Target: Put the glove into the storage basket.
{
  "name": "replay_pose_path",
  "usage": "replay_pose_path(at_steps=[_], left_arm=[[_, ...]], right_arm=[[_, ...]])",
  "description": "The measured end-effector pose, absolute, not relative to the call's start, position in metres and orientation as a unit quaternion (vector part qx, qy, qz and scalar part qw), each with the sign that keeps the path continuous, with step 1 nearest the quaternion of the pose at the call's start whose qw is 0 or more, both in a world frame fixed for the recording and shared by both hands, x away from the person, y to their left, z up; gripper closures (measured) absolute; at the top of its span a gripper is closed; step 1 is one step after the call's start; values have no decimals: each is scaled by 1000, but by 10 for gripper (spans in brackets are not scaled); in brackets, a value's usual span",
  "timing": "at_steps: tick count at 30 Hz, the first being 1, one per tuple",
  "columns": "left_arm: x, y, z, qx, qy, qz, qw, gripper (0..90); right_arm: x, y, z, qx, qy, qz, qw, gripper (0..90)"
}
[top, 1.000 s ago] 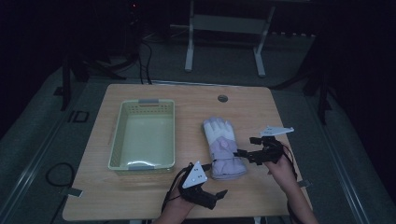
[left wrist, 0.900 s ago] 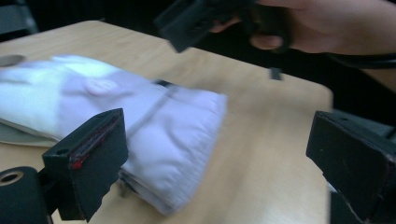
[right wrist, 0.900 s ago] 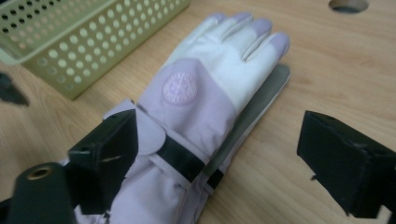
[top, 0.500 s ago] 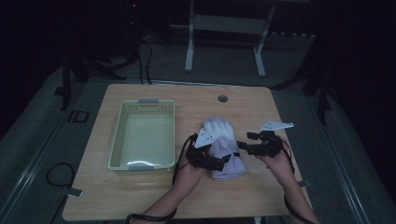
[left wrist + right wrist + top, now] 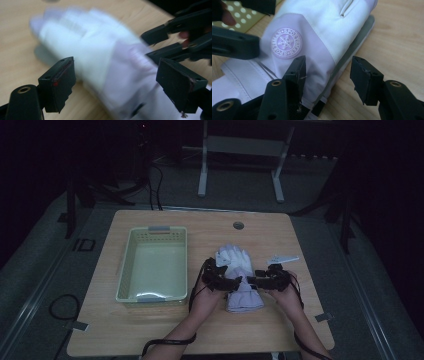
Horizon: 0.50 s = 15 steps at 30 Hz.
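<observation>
Since a second ago both my grippers, left [image 5: 235,282] and right [image 5: 251,281], have converged on the glove [image 5: 239,279], jaws just narrowing astride its edges, not yet clamped — pickup imminent.

The glove [image 5: 317,32] is white and pale lilac, with a round lilac snowflake badge [image 5: 286,43]. The basket [image 5: 127,270] is pale green. The table [image 5: 300,320] is light wood-grain.
</observation>
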State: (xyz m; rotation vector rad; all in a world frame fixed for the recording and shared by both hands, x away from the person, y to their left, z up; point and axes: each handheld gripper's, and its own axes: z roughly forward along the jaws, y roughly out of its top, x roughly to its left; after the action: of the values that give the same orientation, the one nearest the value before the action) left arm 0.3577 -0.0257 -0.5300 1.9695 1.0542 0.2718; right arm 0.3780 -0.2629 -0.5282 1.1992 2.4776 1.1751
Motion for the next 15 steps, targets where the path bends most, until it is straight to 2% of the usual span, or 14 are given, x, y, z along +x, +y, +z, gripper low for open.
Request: replay_pose_path(at_steps=[3,6,8,9,14,15], left_arm=[[361,-28,-545,804,430,98,400,161],[365,-26,-552,793,453,66,402,161],[365,-26,-552,793,453,66,402,162],[369,-23,-557,789,460,38,406,165],[375,-18,-566,777,461,-25,428,295],[378,-17,-568,775,461,-37,431,306]], right_arm=[[380,-265,-533,406,824,390,64,460],[382,-264,-540,408,828,382,57,465],[384,-265,-542,407,827,385,47,465],[386,-265,-545,408,827,384,37,484],[391,-266,-550,411,828,380,14,503],[391,-266,-551,413,827,380,9,538]])
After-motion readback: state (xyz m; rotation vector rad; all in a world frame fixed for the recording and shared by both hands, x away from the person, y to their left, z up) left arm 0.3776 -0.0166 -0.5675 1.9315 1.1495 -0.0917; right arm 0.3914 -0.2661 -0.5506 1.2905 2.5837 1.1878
